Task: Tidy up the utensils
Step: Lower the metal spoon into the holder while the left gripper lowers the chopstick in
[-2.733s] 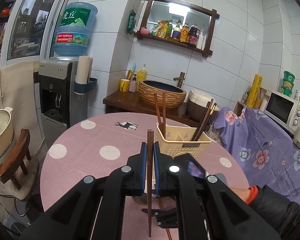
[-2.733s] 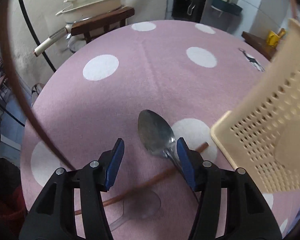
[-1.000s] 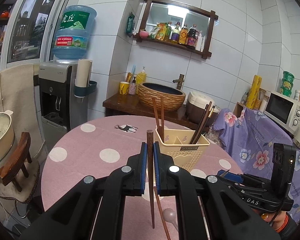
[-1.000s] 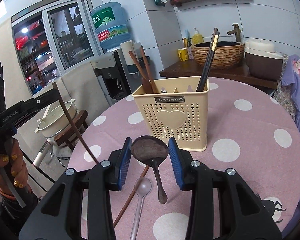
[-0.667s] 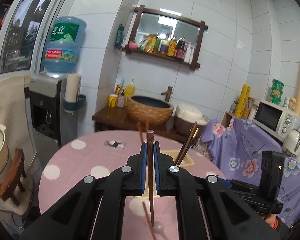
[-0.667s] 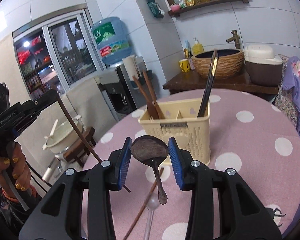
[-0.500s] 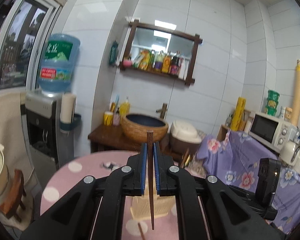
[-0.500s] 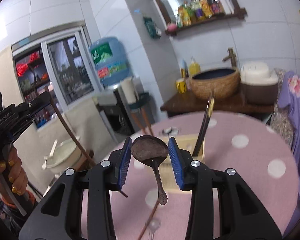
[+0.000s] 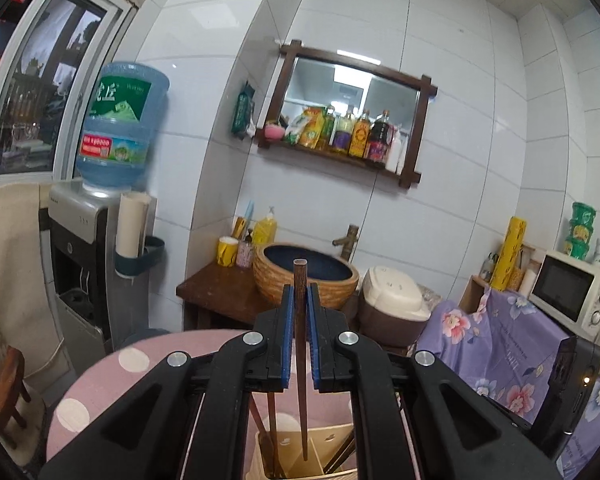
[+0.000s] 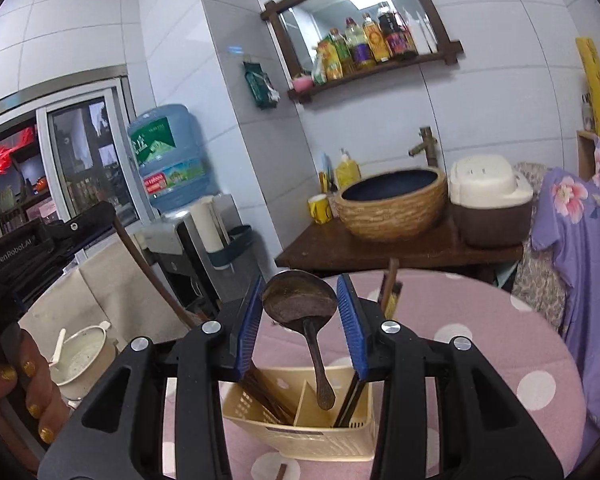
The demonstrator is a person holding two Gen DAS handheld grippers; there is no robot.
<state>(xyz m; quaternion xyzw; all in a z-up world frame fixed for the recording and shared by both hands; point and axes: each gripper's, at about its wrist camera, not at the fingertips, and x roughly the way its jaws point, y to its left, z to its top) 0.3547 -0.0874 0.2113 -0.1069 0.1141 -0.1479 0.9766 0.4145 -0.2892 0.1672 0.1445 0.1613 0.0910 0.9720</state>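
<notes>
My left gripper (image 9: 299, 308) is shut on a dark wooden chopstick (image 9: 300, 364) held upright, its tip hanging just over the cream utensil holder (image 9: 328, 456) below. The holder has several brown chopsticks in its left compartment. My right gripper (image 10: 299, 312) is shut on the bowl of a dark metal spoon (image 10: 300, 300); its handle hangs down over the middle compartment of the holder (image 10: 300, 424). The left gripper (image 10: 40, 240) and its chopstick also show at the left of the right wrist view.
The holder stands on a round pink table with white dots (image 10: 480, 320). A water dispenser (image 9: 100, 240), a wooden counter with a woven basin (image 9: 306, 276) and rice cooker (image 10: 488, 196), and a purple flowered cloth (image 9: 500, 352) surround it. A chopstick end (image 10: 280, 472) lies on the table.
Both grippers have risen and moved over the holder, which now lies directly below them. The chopstick and spoon stay gripped; the spoon was picked up from the table earlier.
</notes>
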